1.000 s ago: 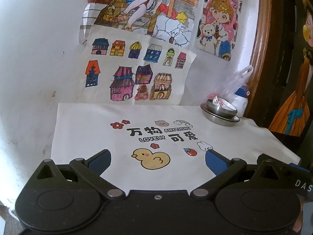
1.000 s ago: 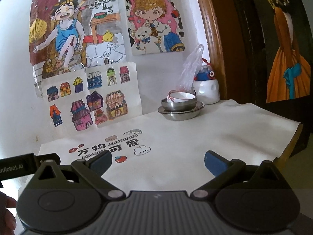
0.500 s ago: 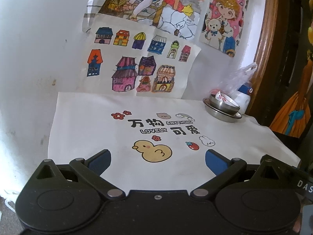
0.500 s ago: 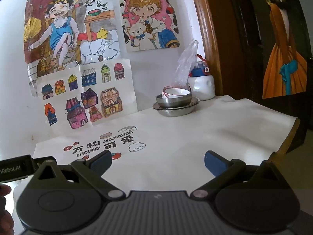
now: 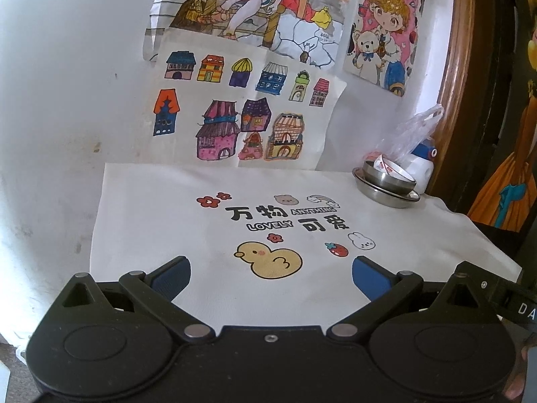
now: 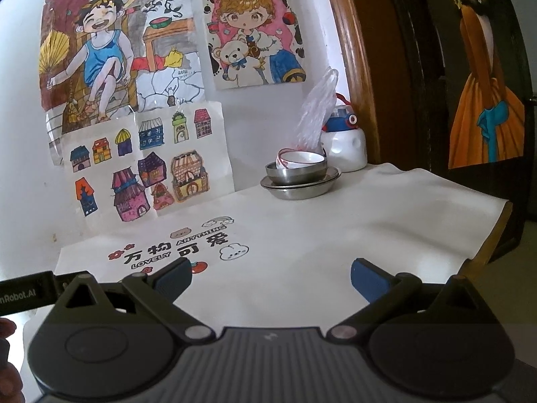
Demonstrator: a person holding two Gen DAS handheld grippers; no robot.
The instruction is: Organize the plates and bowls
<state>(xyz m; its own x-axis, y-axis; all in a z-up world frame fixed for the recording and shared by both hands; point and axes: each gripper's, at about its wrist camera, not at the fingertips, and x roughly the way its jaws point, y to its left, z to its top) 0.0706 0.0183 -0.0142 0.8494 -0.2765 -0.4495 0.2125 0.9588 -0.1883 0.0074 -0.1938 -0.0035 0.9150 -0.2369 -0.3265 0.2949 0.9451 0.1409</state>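
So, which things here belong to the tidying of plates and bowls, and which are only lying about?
Belong to the job:
- metal plate, lowest in the stack
- metal bowl on it
- white bowl, tilted inside the metal bowl
- left gripper and right gripper, both open and empty

Only lying about:
- white bottle
- plastic bag
- tablecloth
- drawings on the wall

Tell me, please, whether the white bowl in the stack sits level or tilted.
Tilted. The white bowl leans inside the steel bowl, with one side of its rim raised above the other.
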